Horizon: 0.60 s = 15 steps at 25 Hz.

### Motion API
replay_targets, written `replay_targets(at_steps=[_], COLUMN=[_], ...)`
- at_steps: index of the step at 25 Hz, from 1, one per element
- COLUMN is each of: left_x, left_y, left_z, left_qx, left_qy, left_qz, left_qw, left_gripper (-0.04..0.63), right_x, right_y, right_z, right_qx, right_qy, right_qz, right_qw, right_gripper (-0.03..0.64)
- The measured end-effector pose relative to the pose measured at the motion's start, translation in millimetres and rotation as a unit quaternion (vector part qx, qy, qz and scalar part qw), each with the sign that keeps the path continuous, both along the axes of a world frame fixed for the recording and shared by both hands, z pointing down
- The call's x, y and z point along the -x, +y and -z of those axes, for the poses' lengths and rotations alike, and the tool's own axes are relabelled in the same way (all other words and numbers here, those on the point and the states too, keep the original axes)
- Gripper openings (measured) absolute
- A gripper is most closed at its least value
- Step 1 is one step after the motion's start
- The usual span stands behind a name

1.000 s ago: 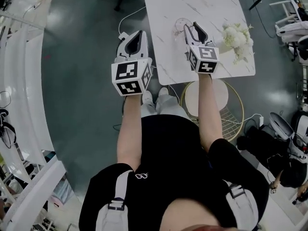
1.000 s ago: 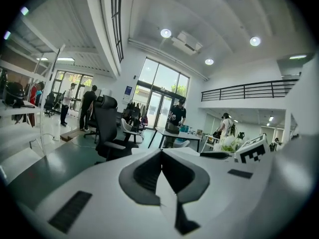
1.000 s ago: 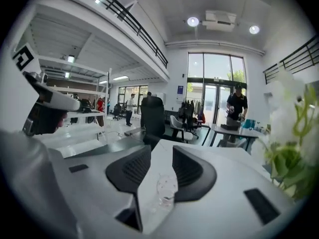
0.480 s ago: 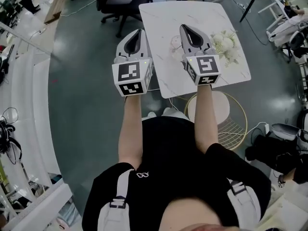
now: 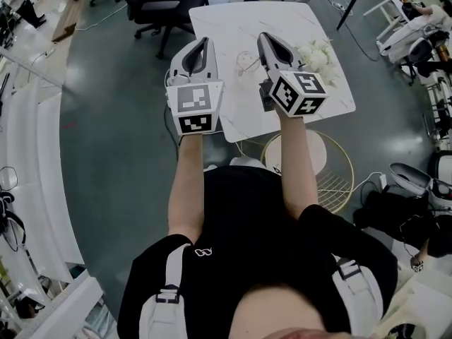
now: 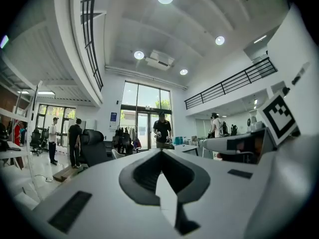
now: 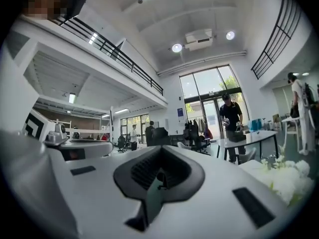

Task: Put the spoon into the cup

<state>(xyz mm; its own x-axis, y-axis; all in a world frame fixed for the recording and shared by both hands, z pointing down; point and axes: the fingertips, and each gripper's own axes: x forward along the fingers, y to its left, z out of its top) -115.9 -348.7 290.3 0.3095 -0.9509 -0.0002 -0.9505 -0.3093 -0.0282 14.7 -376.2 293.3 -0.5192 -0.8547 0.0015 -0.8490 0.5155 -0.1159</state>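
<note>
Both grippers are now up off the white marble-patterned square table (image 5: 321, 108) and point level. A second ago they sit lower, with the right one nosed up to the cup.

The right gripper (image 5: 264, 39) has jaws wide apart a second ago. Now they're fully together with nothing between the pads, and its own view shows only the hall past the tips. The left gripper (image 5: 204, 42) also has its jaws together and empty, and its view shows the same thing.

The small clear glass cup (image 5: 245, 63) stands on the table at 12 o'clock in the head view. It sits in the gap between the two gripper noses, and neither touches it. A bunch of white flowers (image 5: 316, 54) lies at 1 o'clock from the right gripper's marker cube, apart from the cup. A round white stool with a gold wire frame (image 5: 314, 162) sits at the table's near edge, at 5 o'clock from the cup.

I can't resolve the spoon in any view. It's too small in the head view, and neither gripper camera looks at the table. It's clearly in neither claw.

My read: open-then-shut plus the lift looks like release and retreat, so the spoon is likely already in the cup and the task is at or near done. That's unconfirmed and needs a look down at the cup. If the spoon is on the table instead, the right gripper has to drop back and re-open.
</note>
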Motion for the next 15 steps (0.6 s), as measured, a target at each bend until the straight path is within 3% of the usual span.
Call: replay_targets(at_steps=[6, 15], left_x=[-2.6, 0.9], left_y=[-6.3, -6.2], left_z=[-6.6, -10.5], left_qx=[0.006, 0.01], left_qy=[0.009, 0.014], left_qz=[0.001, 0.001], left_qw=[0.9999, 0.9999], left_gripper=[0.015, 0.015], right_x=[0.5, 4.7], right_y=[-2.4, -0.2], right_z=[-9.7, -10.3], right_qx=[-0.003, -0.013], right_qy=[0.032, 0.036], right_qz=[0.003, 0.009], right_qw=[0.999, 0.999], right_gripper=[0.006, 0.006])
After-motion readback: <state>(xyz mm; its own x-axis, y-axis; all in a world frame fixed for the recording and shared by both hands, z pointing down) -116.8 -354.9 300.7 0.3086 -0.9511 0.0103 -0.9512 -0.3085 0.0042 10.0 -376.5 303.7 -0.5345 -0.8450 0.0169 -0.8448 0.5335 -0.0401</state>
